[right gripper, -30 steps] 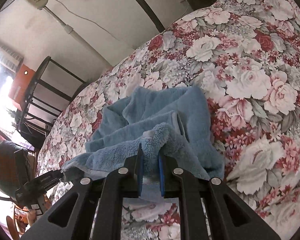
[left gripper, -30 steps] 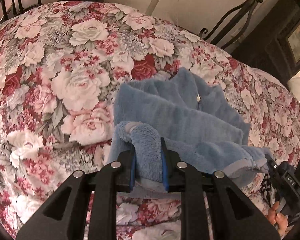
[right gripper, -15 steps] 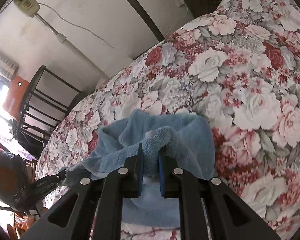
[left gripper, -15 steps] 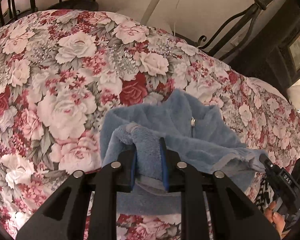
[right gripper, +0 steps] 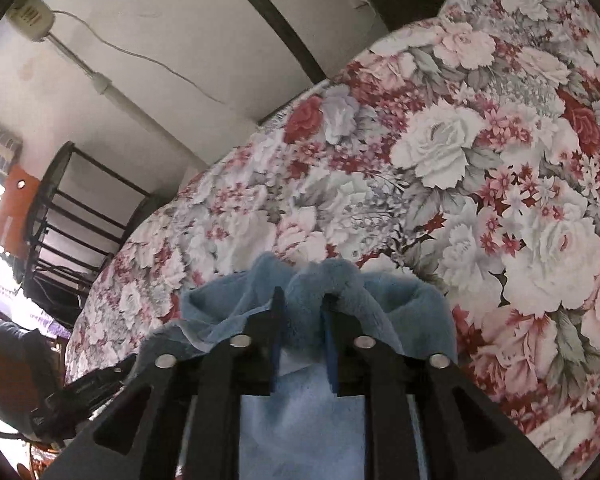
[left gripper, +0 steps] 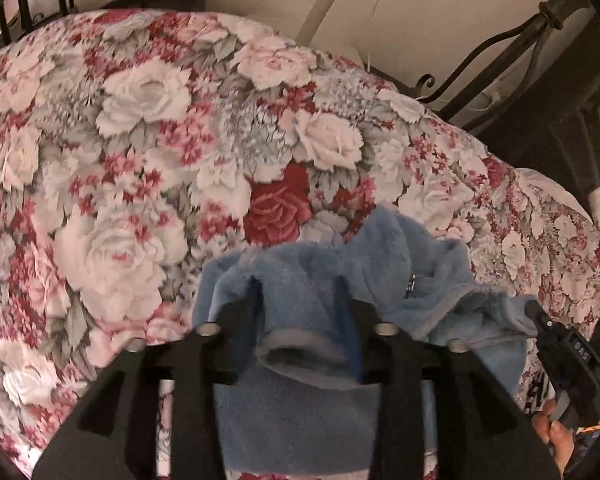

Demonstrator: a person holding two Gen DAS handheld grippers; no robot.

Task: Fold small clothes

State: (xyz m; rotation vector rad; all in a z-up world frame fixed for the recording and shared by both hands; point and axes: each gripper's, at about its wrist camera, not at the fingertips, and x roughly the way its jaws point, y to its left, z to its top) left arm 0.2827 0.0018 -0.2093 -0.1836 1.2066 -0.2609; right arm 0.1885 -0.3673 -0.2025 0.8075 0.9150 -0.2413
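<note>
A small fluffy blue fleece garment (left gripper: 380, 264) with a zipper lies bunched on the floral bedspread (left gripper: 140, 140). My left gripper (left gripper: 298, 292) stands open, its jaws spread wide, with the grey-trimmed hem of the garment lying loose between them. My right gripper (right gripper: 302, 304) is shut on a fold of the same blue garment (right gripper: 412, 304). The right gripper also shows at the right edge of the left wrist view (left gripper: 540, 320), at the garment's other end. Most of the garment is hidden under the grippers.
The floral bedspread (right gripper: 480, 160) stretches ahead of both grippers. A black metal bed frame (left gripper: 540, 32) runs along the far edge against a pale wall. A black metal rack (right gripper: 72, 216) stands to the left beyond the bed.
Both grippers moved forward over the bed, folding the near part of the garment onto the rest. My left gripper's jaws have opened and let the cloth go. The right one stays clamped.
</note>
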